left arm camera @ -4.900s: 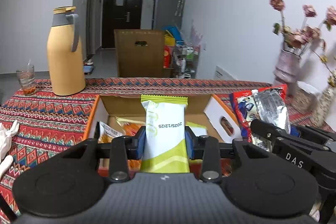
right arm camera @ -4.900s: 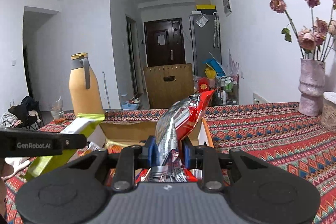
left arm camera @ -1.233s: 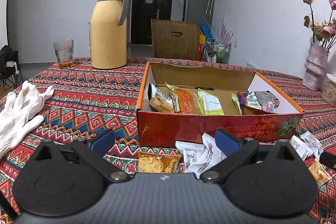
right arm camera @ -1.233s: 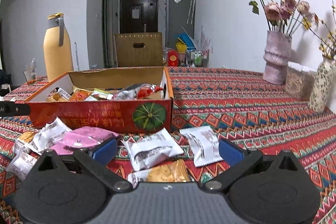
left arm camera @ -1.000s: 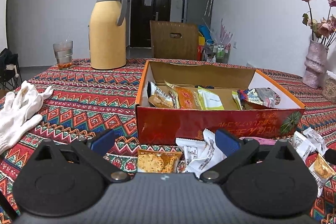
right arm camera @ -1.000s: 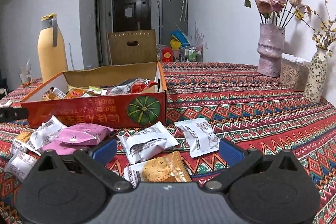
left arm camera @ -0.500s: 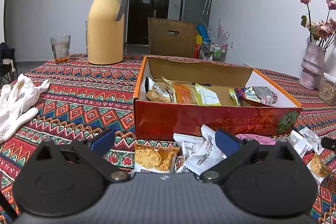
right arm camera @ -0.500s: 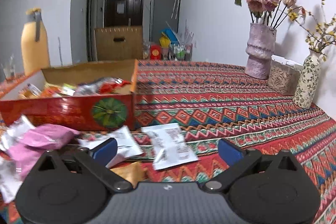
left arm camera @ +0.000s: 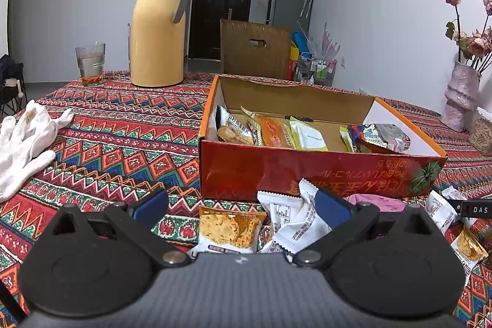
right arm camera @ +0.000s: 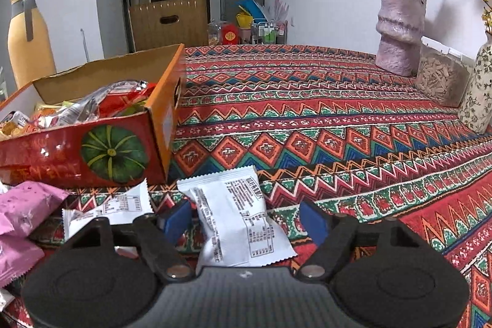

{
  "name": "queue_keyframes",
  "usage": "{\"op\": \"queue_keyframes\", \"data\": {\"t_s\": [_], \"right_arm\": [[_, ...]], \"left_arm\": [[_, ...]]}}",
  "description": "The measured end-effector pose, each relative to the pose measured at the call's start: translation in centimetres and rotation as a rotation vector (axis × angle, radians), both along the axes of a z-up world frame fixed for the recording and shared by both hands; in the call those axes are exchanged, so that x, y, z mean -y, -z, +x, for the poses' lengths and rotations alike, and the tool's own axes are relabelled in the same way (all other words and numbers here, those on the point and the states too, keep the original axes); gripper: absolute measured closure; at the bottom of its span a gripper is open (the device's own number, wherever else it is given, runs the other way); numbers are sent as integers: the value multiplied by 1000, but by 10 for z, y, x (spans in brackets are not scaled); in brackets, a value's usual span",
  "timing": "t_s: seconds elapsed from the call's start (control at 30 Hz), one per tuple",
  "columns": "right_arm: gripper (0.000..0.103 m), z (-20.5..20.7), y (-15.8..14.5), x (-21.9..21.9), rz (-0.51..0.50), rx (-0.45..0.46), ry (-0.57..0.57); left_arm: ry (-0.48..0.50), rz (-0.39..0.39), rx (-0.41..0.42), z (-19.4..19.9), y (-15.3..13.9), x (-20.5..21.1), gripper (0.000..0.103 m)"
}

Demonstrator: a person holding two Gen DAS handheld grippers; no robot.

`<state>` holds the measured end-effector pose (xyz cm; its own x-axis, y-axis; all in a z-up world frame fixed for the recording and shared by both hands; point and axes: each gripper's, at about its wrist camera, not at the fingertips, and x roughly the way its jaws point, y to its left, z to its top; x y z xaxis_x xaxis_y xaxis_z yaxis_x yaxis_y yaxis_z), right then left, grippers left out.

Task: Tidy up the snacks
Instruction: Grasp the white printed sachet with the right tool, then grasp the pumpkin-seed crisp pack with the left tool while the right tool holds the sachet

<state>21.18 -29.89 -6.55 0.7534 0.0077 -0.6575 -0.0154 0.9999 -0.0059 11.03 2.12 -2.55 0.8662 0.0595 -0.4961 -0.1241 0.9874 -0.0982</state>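
A red cardboard box (left arm camera: pixel 307 171) with a pumpkin picture (right arm camera: pixel 113 154) stands open on the table and holds several snack packets. Loose packets lie in front of it. My left gripper (left arm camera: pixel 241 206) is open, low over a cracker packet (left arm camera: pixel 229 228) with white packets (left arm camera: pixel 292 220) at its right finger. My right gripper (right arm camera: pixel 246 219) is open around a white packet (right arm camera: pixel 236 215) lying flat on the cloth, right of the box corner. Pink packets (right arm camera: pixel 24 205) lie at its left.
A yellow thermos (left arm camera: pixel 160 26) and a glass (left arm camera: pixel 90 63) stand at the far left. White gloves (left arm camera: pixel 24 137) lie at the left edge. A pink vase with flowers (right arm camera: pixel 399 29), a jar (right arm camera: pixel 439 82) and a patterned vase (right arm camera: pixel 479 94) stand at the right.
My right gripper has swung right and dropped lower, so the white packet now lies between its fingers. My left gripper has edged forward over the cracker packet. Both stay open.
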Motion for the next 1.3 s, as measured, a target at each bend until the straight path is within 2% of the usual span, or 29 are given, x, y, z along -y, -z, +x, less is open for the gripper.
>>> {"op": "queue_keyframes", "data": {"t_s": [0.1, 0.13, 0.17, 0.3, 0.5, 0.73, 0.83, 1.03, 1.17, 1.3], "right_arm": [[30, 0, 1, 0, 2, 7, -3], [43, -1, 0, -1, 4, 11, -10], [61, -3, 0, -1, 6, 19, -16], [63, -12, -4, -5, 6, 46, -28], [63, -51, -27, -15, 24, 196, 1], [63, -96, -37, -47, 68, 307, -62], [63, -97, -33, -54, 72, 314, -77], [63, -89, -23, -46, 101, 293, -44], [63, -92, -22, -44, 122, 300, -46], [63, -93, -22, -41, 137, 306, -44]], "left_arm": [[1, -3, 0, 0, 0, -1, 0], [-2, -3, 0, 0, 0, -1, 0], [-4, -3, 0, 0, 0, -1, 0], [-7, -8, -3, 1, 1, -2, 0], [-4, -12, -8, 2, 1, -2, 0], [-9, -13, -17, 3, 2, -3, 0], [-17, -13, -31, 4, 2, -3, 0], [-23, -11, -123, 7, 1, -15, 0], [-49, 36, -187, 13, 6, -24, 0], [-30, 60, -260, 20, 13, -24, 0]]}}
